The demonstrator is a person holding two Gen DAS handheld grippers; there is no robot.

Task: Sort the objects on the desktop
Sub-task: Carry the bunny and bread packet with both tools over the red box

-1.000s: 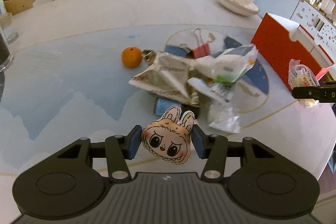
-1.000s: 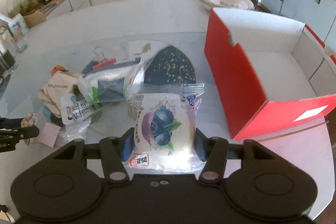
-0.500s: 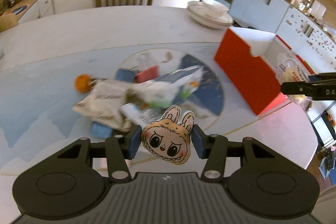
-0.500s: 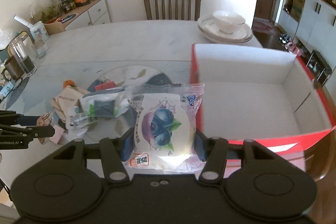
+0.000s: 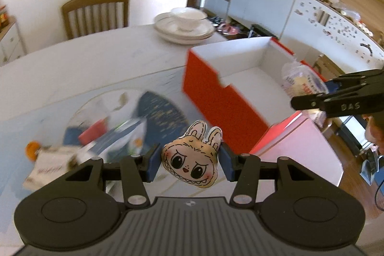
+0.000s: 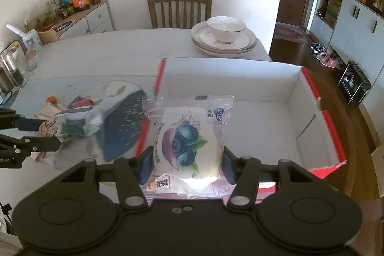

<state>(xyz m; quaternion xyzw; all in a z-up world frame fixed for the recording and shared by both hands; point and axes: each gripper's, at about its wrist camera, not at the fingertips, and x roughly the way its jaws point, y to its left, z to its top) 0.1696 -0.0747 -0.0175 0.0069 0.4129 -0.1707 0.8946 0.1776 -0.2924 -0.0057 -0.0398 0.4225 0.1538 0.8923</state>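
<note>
Right tongs (image 6: 186, 166) clamped on blueberry snack pack (image 6: 187, 145), hovering at near edge of red box (image 6: 240, 78). Left tongs (image 5: 189, 161) clamped on bunny charm (image 5: 190, 157), short of the box. Carry each past the rim, lower, then release; don't clip the wall.

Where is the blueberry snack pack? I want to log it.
Blueberry snack pack: right wrist view, clamped in the right gripper, held over the red box.
</note>
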